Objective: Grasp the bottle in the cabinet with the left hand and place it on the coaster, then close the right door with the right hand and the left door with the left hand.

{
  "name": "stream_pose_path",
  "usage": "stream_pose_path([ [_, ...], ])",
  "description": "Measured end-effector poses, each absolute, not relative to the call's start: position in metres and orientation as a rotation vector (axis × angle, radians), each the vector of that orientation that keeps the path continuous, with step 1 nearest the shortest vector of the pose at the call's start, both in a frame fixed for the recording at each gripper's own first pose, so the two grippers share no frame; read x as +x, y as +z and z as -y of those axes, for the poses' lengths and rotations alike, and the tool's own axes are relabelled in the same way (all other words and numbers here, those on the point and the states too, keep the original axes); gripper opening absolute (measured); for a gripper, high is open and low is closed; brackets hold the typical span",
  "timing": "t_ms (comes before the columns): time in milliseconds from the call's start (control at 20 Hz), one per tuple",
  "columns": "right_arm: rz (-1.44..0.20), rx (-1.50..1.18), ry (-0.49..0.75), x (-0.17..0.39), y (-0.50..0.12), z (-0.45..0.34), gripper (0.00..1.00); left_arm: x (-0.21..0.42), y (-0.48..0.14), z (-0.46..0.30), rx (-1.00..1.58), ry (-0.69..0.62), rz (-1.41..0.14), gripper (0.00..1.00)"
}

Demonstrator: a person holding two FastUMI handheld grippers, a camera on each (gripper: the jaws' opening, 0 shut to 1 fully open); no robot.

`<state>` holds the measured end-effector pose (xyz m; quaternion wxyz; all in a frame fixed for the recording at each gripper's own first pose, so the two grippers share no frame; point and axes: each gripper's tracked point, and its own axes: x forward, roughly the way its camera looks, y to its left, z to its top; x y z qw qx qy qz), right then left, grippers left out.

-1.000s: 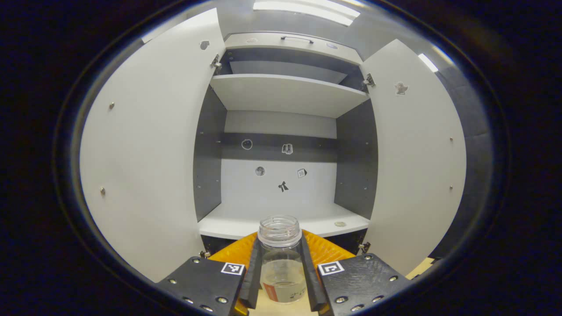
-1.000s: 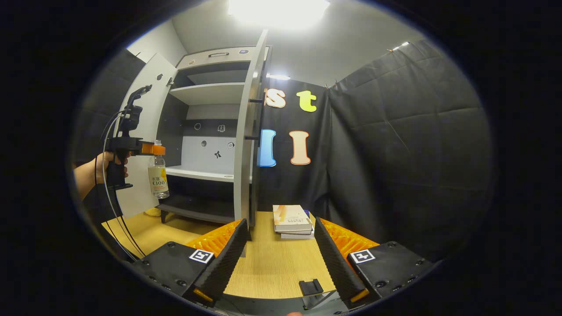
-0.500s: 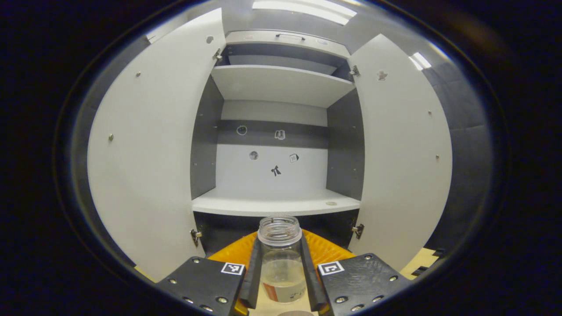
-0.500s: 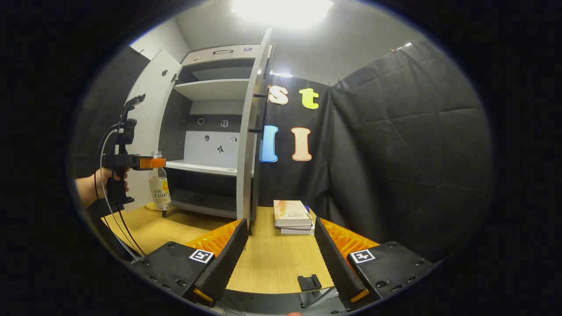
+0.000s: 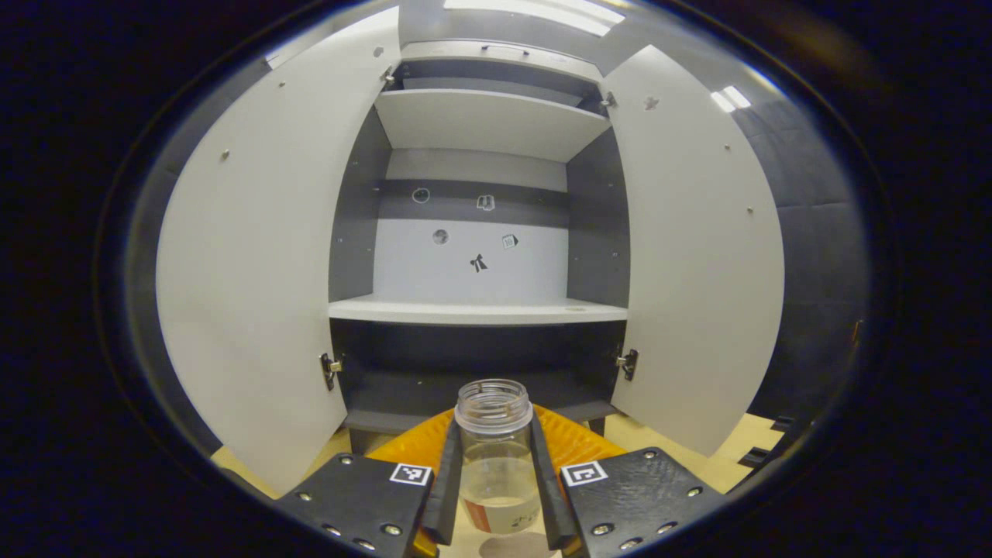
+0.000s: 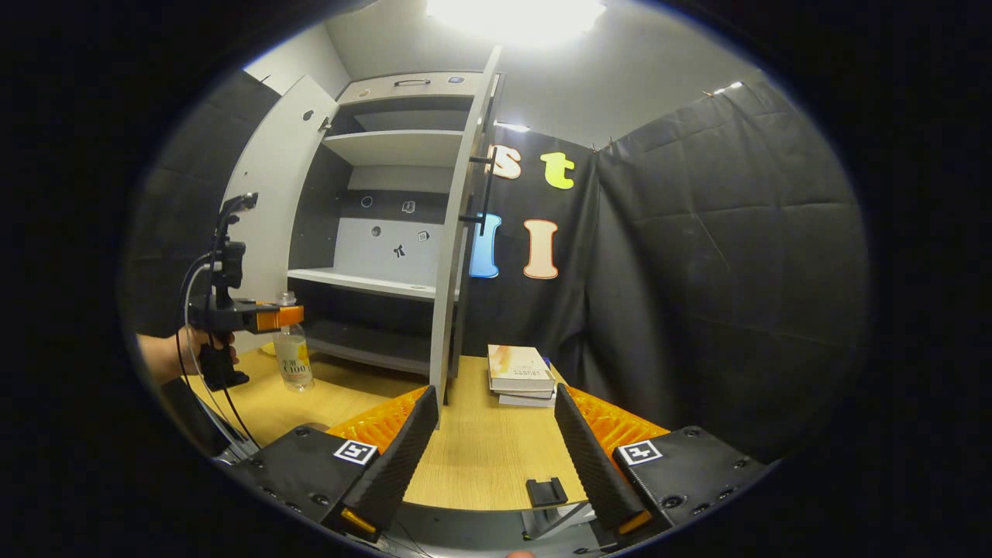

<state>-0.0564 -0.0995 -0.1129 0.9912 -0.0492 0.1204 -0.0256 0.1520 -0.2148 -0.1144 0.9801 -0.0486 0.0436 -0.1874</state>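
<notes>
Two fingers of my left gripper (image 5: 496, 496) clamp the bottle (image 5: 496, 457) (upright); I lower gently, centred over the coaster (image 5: 511, 546).

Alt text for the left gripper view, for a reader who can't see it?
The left gripper is shut on an uncapped clear bottle holding a little liquid, just above the wooden table. Ahead stands a cabinet with both doors open and bare shelves.

Glaring ceiling light (image 6: 515, 9); fisheye-bent edges
</notes>
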Motion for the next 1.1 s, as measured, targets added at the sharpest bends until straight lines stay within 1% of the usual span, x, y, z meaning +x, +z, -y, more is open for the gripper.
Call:
stream_pose_path([
  [300, -0.251, -0.114, -0.037, -0.061, -0.116, 0.098, 0.97, 0.138, -0.156, 0.224, -0.109, -0.386, -0.133, 0.46],
  [550, -0.262, -0.120, -0.029, -0.064, -0.117, 0.097, 0.97, 0.131, -0.181, 0.228, -0.108, -0.365, -0.152, 0.46],
  [1000, -0.264, -0.064, -0.064, -0.062, -0.117, 0.110, 0.96, 0.116, -0.218, 0.230, -0.105, -0.325, -0.193, 0.46],
  [1050, -0.263, -0.055, -0.063, -0.061, -0.116, 0.110, 0.97, 0.117, -0.214, 0.230, -0.107, -0.319, -0.172, 0.49],
  [1100, -0.260, -0.050, -0.064, -0.060, -0.116, 0.110, 0.97, 0.115, -0.217, 0.229, -0.106, -0.314, -0.180, 0.48],
])
